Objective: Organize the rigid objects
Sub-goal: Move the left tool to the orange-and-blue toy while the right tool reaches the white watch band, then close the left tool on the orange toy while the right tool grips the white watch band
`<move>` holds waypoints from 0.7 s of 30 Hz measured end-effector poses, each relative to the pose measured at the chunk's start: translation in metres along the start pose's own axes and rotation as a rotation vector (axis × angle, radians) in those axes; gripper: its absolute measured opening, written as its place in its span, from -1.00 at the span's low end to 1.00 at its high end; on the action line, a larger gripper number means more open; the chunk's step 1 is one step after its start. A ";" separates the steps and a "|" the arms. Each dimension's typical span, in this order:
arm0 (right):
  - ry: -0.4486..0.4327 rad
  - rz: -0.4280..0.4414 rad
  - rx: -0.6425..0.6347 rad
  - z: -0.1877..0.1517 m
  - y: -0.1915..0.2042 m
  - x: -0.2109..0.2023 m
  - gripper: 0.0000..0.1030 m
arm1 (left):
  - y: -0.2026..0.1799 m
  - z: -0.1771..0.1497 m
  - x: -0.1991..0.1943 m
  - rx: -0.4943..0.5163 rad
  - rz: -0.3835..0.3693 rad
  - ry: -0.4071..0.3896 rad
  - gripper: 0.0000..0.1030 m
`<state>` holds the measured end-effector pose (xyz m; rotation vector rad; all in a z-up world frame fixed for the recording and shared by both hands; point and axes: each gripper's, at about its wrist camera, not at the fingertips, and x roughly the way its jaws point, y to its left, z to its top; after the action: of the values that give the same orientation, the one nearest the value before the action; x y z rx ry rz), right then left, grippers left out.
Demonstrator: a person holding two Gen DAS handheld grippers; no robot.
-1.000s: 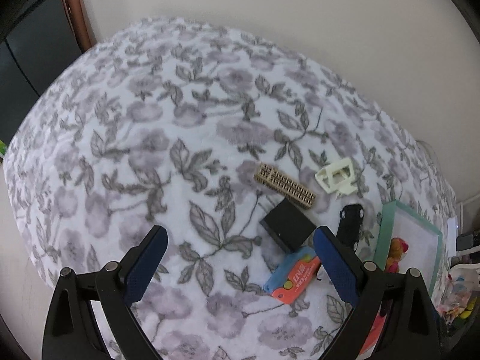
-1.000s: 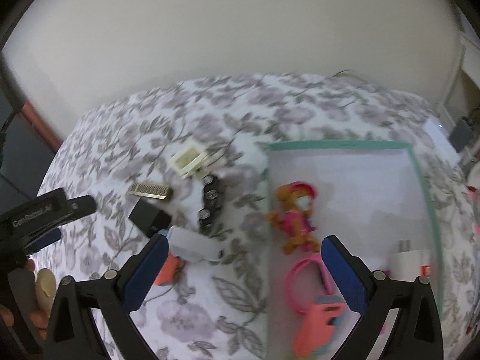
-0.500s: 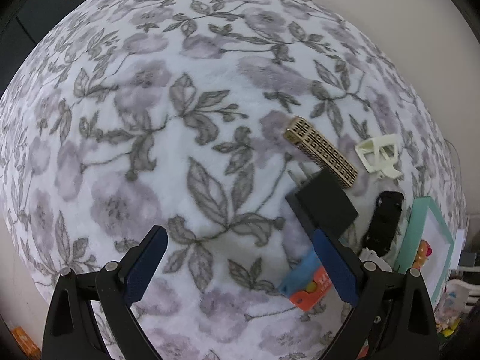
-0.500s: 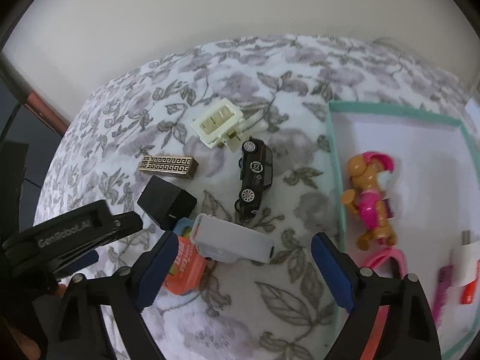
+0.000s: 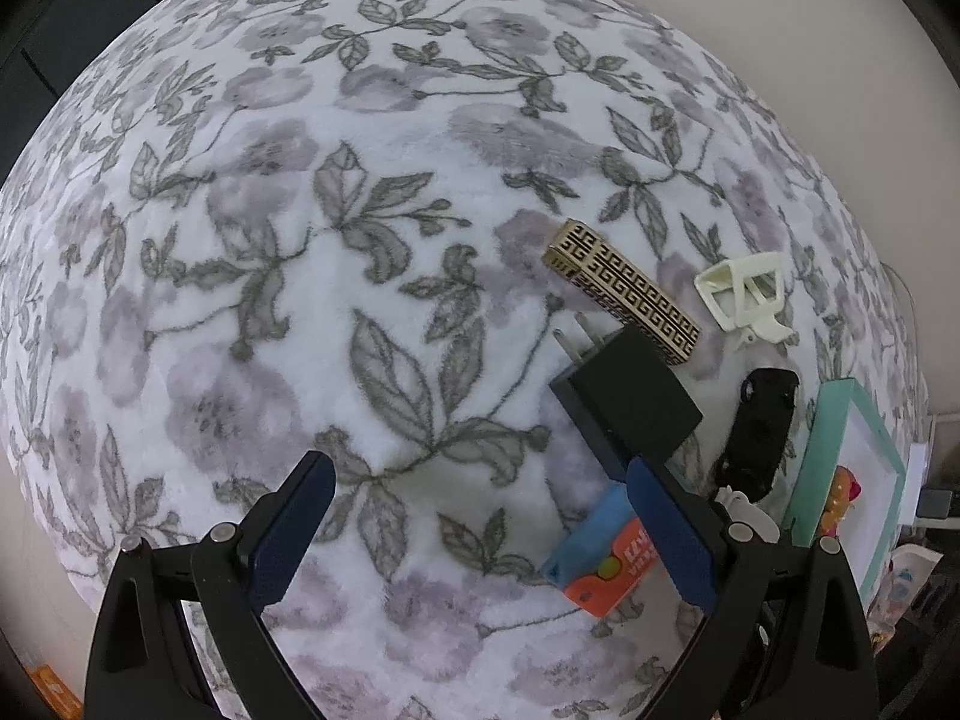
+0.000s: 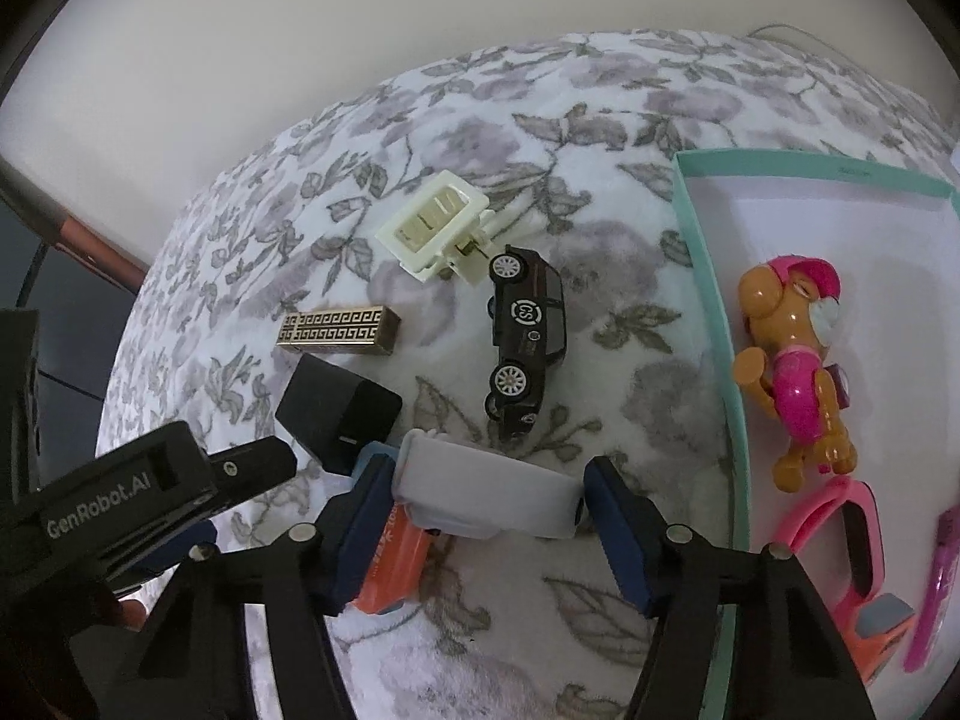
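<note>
Currently:
Right claw [image 6: 480, 516]: closing astride the grey case [image 6: 486, 501], pads not yet pressing; aligned for lifting.
Left claw [image 5: 474, 516]: wide open, empty.
Grey case: on floral bedspread [image 6: 540, 120], beside tray [image 6: 708, 312].

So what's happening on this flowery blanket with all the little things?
A person is tidying small objects into a teal-rimmed tray using two handheld grippers. The right gripper is closing around a grey case, which lies between its fingers. The left gripper hovers open over bare blanket. A toy car and black charger wait nearby.
</note>
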<state>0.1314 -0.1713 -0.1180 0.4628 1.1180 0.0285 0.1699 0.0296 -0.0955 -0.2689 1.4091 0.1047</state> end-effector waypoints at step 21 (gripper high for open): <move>-0.064 -0.002 0.052 -0.002 -0.025 -0.046 0.26 | -0.055 -0.013 -0.006 0.114 -0.016 0.027 0.90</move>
<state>0.1039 -0.2048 -0.0884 0.5056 1.0583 -0.0175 0.1692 -0.0260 -0.0847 -0.1874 1.4343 0.0076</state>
